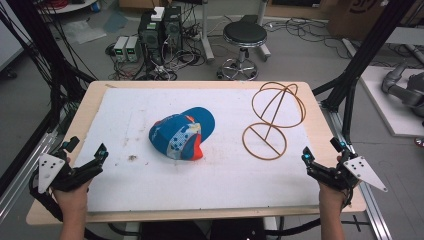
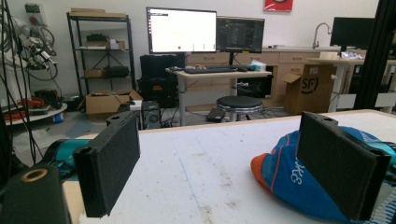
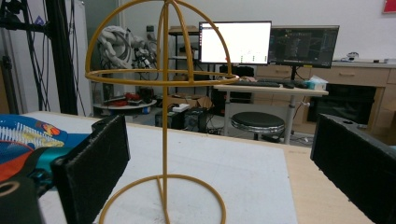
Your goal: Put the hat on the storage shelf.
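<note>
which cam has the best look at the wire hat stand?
Right gripper view: the wire hat stand stands upright between the open jaws, dome, post and base ring all clear. The high view shows it whole but smaller, beside the cap.

The high view looks forward and down from above the person's side onto the whole table [image 1: 60, 197], with the floor, a stool [image 1: 244, 35] and computer boxes beyond its far edge. The left gripper view sits low, just above the white mat at the table's left near corner, facing across it past a blue cap [image 2: 299, 179] close by toward the monitors [image 2: 181, 30] on a desk. The right gripper view sits equally low at the right near corner, close behind the wire hat stand [image 3: 164, 140], and shares the cap [image 3: 28, 140], stool [image 3: 258, 122] and monitors [image 3: 235, 43] with the left one
</note>
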